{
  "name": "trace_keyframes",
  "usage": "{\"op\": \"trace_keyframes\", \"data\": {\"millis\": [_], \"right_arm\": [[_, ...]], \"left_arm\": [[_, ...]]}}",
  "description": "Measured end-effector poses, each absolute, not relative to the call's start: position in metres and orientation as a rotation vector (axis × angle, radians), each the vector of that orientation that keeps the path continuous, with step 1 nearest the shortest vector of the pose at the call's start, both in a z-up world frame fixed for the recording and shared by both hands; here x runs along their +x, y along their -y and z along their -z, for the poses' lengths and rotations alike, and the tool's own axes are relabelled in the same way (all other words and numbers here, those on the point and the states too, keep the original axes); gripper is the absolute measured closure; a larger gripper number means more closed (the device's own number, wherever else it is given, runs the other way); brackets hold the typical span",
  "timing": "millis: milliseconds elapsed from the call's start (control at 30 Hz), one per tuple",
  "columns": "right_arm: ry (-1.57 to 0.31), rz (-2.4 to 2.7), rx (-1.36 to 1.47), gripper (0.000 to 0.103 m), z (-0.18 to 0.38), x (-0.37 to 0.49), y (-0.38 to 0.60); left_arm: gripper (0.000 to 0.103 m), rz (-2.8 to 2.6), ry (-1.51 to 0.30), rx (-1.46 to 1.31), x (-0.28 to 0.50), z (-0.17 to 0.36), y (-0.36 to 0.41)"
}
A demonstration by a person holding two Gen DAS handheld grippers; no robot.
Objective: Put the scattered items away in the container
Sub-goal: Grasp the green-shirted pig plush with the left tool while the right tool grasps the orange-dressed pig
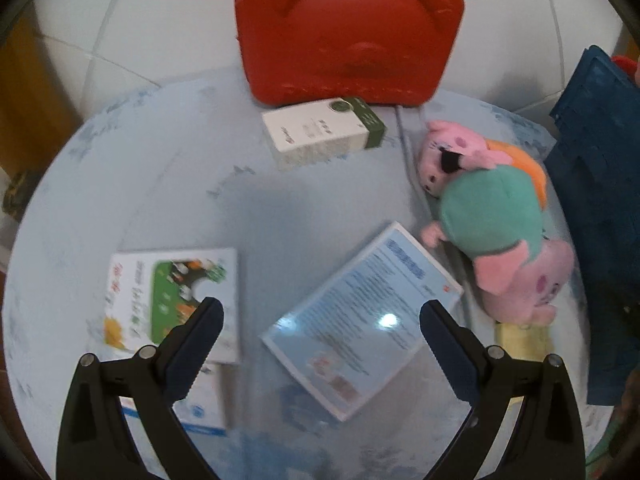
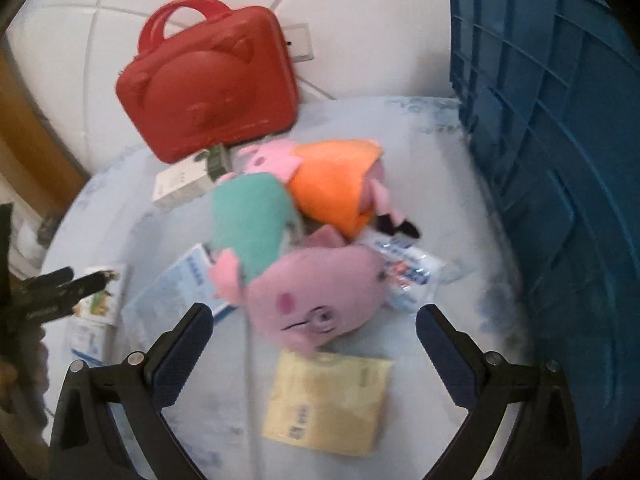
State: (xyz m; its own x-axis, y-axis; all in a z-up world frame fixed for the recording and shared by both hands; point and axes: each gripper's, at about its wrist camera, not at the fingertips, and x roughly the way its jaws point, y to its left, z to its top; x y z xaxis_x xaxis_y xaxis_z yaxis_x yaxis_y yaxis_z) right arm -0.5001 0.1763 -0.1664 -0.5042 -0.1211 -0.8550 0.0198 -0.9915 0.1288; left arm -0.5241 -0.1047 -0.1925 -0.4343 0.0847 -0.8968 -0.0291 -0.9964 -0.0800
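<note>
Items lie scattered on a round pale-blue table (image 1: 280,208). My left gripper (image 1: 322,316) is open and empty above a blue printed flat box (image 1: 360,316). A white-green box (image 1: 176,300) lies left of it, a white box with a dark green end (image 1: 324,132) farther back. Two pink pig plush toys, one in teal (image 1: 496,216) and one in orange, lie at the right. My right gripper (image 2: 314,322) is open and empty just in front of the teal pig's head (image 2: 316,312), above a yellow packet (image 2: 328,396). The blue crate (image 2: 560,120) stands at the right.
A red bear-face case (image 1: 348,32) stands at the table's back edge. A clear plastic pack (image 2: 408,276) lies beside the pigs. A small white-blue box (image 1: 204,408) lies under my left finger. The left gripper (image 2: 56,288) shows at the left in the right wrist view. White tiled floor beyond.
</note>
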Motion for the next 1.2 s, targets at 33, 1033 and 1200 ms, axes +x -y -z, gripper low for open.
{"op": "trace_keyframes", "data": {"millis": [33,1033,1200], "right_arm": [[0.140,2.664,1.536,0.000,0.169,-0.503,-0.180],[0.226,2.051,1.533,0.004,0.257,-0.505,-0.098],[0.232,2.211,1.603,0.004,0.251,-0.494,-0.167]], "left_arm": [[0.003,-2.602,0.086,-1.637,-0.522,0.194,0.099],[0.003,-2.588,0.143,-1.684,-0.551,0.201,0.071],[0.003,-2.563,0.095,-1.721,-0.577,0.222,0.014]]}}
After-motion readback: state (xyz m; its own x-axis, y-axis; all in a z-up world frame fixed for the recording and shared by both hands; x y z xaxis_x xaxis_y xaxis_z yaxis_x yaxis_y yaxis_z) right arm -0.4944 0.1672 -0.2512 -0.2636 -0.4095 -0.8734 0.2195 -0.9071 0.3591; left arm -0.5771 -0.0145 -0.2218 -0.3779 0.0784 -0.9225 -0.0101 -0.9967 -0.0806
